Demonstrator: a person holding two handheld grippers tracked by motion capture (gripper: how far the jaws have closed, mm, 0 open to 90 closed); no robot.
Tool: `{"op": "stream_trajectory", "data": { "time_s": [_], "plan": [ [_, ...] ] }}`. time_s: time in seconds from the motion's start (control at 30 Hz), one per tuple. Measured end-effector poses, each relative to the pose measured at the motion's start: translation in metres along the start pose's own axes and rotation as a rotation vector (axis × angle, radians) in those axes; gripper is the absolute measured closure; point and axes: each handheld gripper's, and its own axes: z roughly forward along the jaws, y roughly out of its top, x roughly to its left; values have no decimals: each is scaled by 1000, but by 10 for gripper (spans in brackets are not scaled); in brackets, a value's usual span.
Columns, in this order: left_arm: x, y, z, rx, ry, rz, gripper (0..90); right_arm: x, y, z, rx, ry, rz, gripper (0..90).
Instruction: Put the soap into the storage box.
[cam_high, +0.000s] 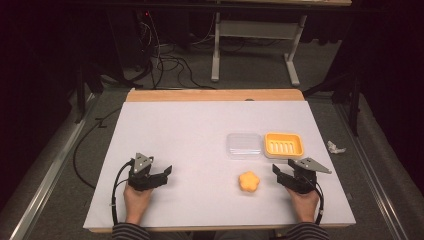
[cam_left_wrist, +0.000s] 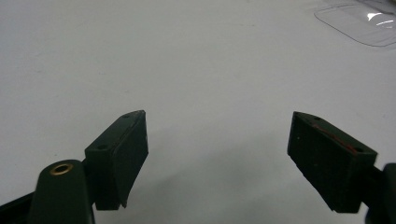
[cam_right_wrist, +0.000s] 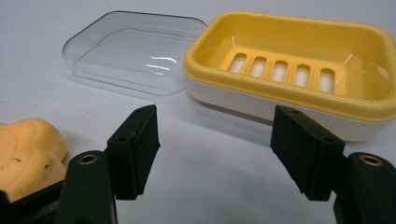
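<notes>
Left tool (cam_high: 167, 172): resting low on the white table (cam_high: 190, 135), held by the person's left hand (cam_high: 136, 200); jaws standing wide apart with nothing between them, as the left gripper view confirms. It is idling well away from the work.

Orange soap (cam_high: 249, 182): flower-shaped, lying on the table between the two tools, nearer the right one; in the right gripper view it is sitting just left of the left jaw, outside the gap.

Clear lid (cam_high: 244, 145): lying open side up beyond the soap, touching or just beside the dish.

Yellow soap dish (cam_high: 283, 145): slotted tray inside, empty, sitting right of the lid.

Right tool (cam_high: 278, 171): jaws are standing apart in the right gripper view, gripping nothing, aiming at the dish's near wall rather than the soap.

Handling note: the likely step is picking up the soap for the dish. Judged best by swinging the right tool toward the soap until it sits centred in the gap, lowering close to the table, then closing gently across the lobes, since the piece is looking soft and rounded.
</notes>
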Motion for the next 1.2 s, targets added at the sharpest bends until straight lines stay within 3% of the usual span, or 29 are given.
{"op": "stream_trajectory", "data": {
  "time_s": [0.3,0.6,0.9,1.03,1.2],
  "plan": [
    [1,0,0,4,2,-12,208,1,1,1,13,-7,-9,323],
    [2,1,1,13,2,-24,210,-2,2,4,47,2,15,285],
    [3,1,2,15,4,-32,211,-2,3,4,41,10,17,254],
    [3,1,1,17,5,-26,213,1,3,4,46,2,-20,257],
    [3,1,1,17,7,-26,213,0,4,2,39,8,-7,256]
  ]
}}
